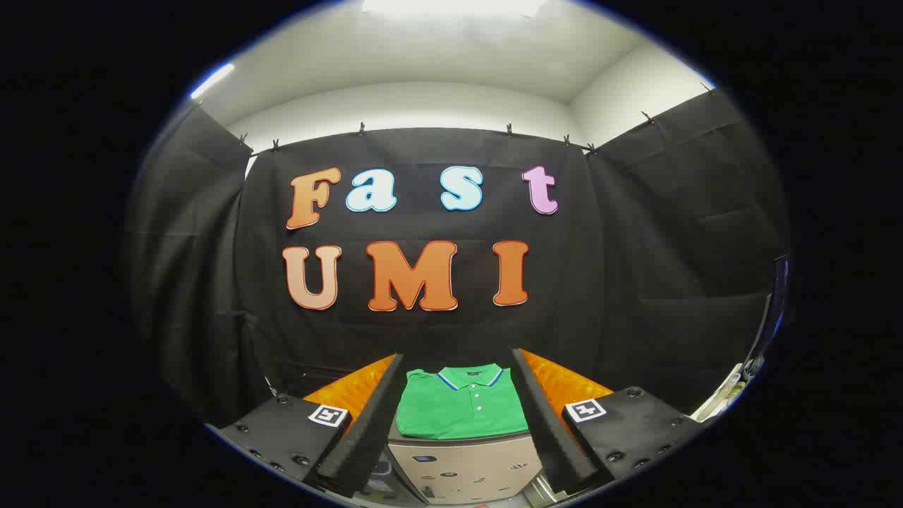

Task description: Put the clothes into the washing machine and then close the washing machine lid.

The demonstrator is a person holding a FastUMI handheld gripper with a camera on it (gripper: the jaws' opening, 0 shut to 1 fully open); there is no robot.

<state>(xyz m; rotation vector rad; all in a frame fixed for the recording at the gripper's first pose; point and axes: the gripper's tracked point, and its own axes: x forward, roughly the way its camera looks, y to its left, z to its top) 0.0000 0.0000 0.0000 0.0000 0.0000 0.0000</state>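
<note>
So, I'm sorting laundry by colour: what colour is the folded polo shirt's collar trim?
Blue and white stripes edge the folded green polo shirt collar, in the gripper view, between the open gripper fingers.

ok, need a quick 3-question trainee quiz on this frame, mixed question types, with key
1. True or false: the claw is shut on the green polo shirt.
2. The shirt lies: A) crumpled on the floor B) folded flat on the white appliance C) hanging on the wall.
3. Fill in: seen from the claw, the shirt sits ____ the two fingers.

Key: 1 false, the fingers stand apart; 2 B; 3 between, not touching that I can see.
</note>
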